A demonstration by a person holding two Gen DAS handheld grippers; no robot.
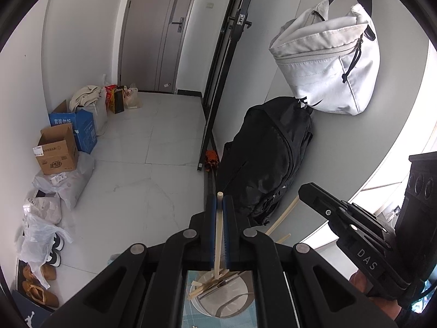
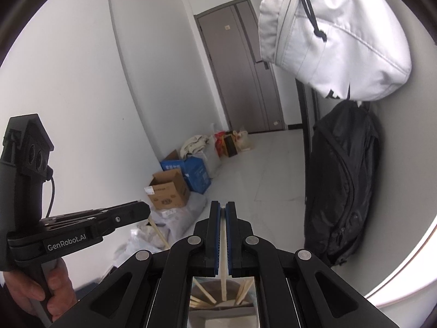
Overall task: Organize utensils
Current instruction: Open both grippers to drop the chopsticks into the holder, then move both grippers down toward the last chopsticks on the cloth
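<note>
In the left wrist view my left gripper (image 1: 220,199) is shut on a pale wooden chopstick (image 1: 218,235) that runs up between its blue pads. Under it a round container (image 1: 195,304) holds several chopsticks. My right gripper (image 1: 303,190) comes in from the right, with a chopstick (image 1: 284,214) hanging below it. In the right wrist view my right gripper (image 2: 223,205) is shut on its own chopstick (image 2: 223,246), above the same container (image 2: 218,317). My left gripper (image 2: 146,210) enters from the left with a chopstick (image 2: 158,232) slanting down from it.
A black backpack (image 1: 267,155) leans on the wall with a white bag (image 1: 327,63) hanging above it. Cardboard boxes (image 1: 58,150), plastic bags (image 1: 41,235) and shoes (image 1: 38,289) line the left wall. A grey door (image 1: 158,32) is at the back. A hand (image 2: 54,287) grips the left handle.
</note>
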